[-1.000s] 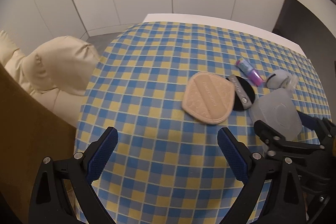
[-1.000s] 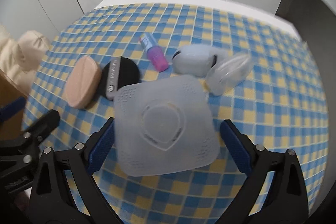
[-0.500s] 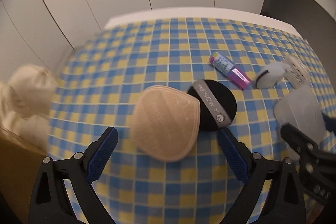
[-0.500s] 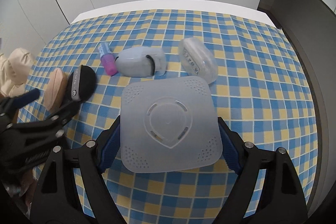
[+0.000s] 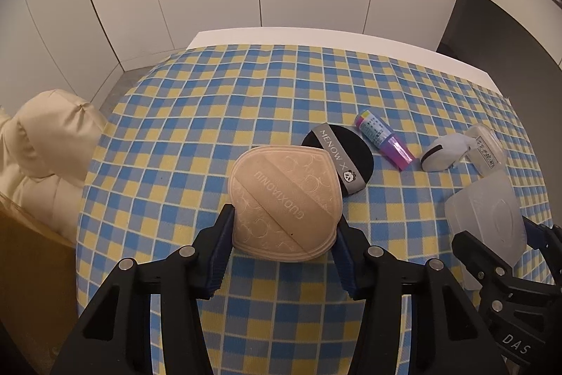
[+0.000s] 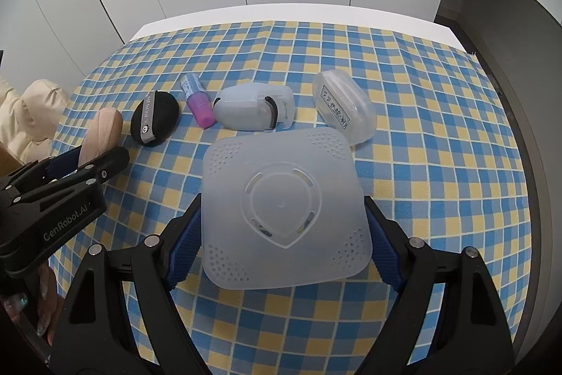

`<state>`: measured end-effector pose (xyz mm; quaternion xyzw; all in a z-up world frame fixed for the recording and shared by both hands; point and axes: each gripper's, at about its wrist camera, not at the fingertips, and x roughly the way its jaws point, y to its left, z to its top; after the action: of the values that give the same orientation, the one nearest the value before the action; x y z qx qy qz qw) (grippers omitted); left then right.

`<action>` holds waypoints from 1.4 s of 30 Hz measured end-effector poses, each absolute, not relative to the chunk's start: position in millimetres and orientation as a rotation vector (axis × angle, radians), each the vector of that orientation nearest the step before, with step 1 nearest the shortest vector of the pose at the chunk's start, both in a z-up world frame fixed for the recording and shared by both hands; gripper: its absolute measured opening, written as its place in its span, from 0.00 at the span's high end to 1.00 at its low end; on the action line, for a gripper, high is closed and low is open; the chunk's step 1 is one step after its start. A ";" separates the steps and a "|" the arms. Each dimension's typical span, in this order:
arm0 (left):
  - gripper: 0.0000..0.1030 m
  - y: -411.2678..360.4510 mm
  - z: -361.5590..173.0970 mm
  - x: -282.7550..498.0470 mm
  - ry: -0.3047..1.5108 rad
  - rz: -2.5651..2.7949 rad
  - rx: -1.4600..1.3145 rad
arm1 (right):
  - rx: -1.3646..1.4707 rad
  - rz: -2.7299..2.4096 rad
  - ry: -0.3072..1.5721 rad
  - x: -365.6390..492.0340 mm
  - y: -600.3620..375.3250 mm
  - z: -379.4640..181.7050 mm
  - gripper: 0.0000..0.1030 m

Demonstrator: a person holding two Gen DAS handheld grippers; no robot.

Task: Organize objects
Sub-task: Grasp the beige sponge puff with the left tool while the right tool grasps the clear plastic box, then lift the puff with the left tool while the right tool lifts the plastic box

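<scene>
The left gripper (image 5: 282, 234), jaws just closed, clamps the beige teardrop fabric puff (image 5: 286, 201); it may drag the black round puff (image 5: 339, 157) touching at two o'clock. The right gripper (image 6: 282, 238) clamps the frosted square plastic lid (image 6: 284, 211), whose slick edges may slip free.

1. A beige teardrop powder puff (image 5: 286, 202), stitched band across its top, lies flat on the checked cloth (image 5: 210, 115), its two sides touched by the left gripper's (image 5: 283, 246) blue pads.
2. A black round puff (image 5: 339, 155) with a grey "MENOW" ribbon lies just behind it, edges touching.
3. A small pink-capped tube (image 5: 383, 143) lies on its side beside the black puff.
4. A white capsule-shaped case (image 6: 253, 108) lies on its side.
5. A clear oval box (image 6: 344, 109) rests tilted, nearby.
6. A frosted square lid (image 6: 282, 209) lies flat, clamped by the right gripper (image 6: 282, 234).
</scene>
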<state>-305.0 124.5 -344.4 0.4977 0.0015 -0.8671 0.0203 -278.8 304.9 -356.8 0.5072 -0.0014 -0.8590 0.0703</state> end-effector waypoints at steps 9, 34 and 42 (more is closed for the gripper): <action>0.50 125.3 -329.7 -288.0 -0.013 -2.662 1.553 | 1.561 -2.598 0.000 -271.8 308.7 -342.4 0.18; 0.50 105.3 -164.1 -251.7 0.010 -2.702 1.281 | 1.388 -2.739 -0.031 -253.5 310.1 -174.9 0.18; 0.50 99.1 -107.0 -236.2 0.040 -2.728 1.213 | 1.291 -2.804 0.021 -238.0 305.1 -102.2 0.18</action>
<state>-236.2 99.1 -107.0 0.4051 0.0133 -0.9109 0.0776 -238.0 305.1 -102.2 0.4181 0.0069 -0.9080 0.0274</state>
